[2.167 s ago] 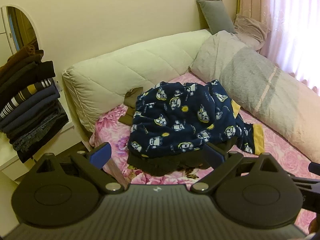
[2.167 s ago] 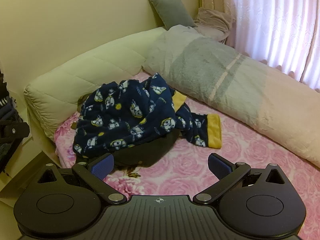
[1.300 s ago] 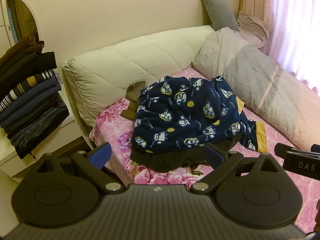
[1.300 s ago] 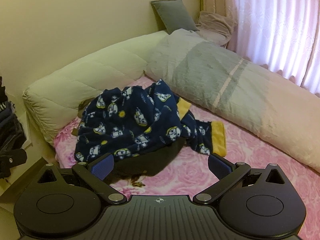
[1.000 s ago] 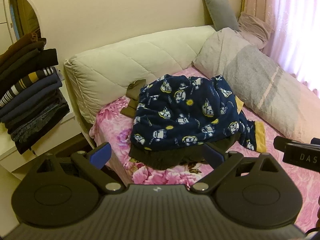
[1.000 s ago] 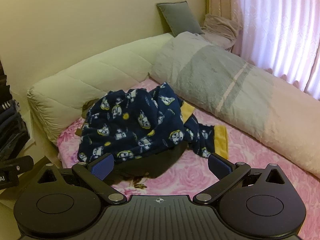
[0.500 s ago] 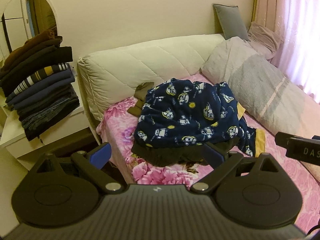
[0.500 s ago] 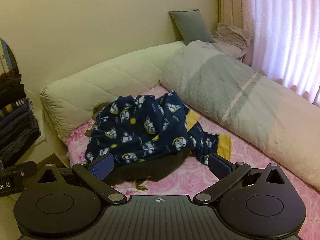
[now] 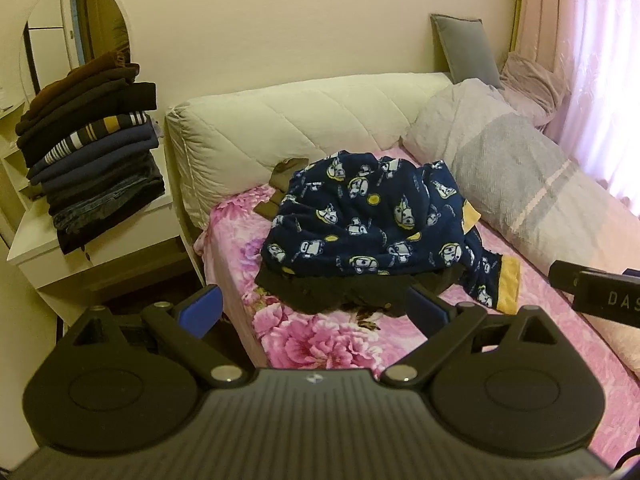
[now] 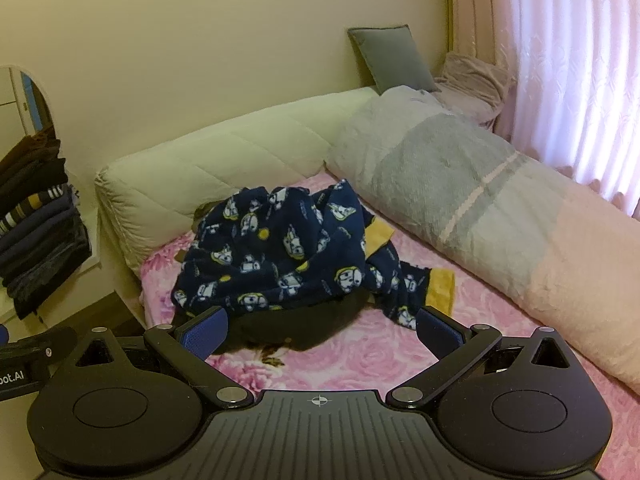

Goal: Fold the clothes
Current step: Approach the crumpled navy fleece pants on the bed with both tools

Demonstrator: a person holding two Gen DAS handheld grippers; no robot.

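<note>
Navy cartoon-print fleece pajamas [image 9: 372, 216] lie crumpled on the pink floral bedspread [image 9: 320, 344], over a black garment [image 9: 340, 292], at twelve o'clock from both grippers. Left gripper [image 9: 312, 312] and right gripper [image 10: 320, 330] hover short of the heap, jaws spread wide, holding nothing. Folded clothes [image 9: 88, 152] are stacked at ten o'clock.

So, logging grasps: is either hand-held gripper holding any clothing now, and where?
Nothing held. Left hand-held gripper and right hand-held gripper are open, short of the navy pyjamas.
</note>
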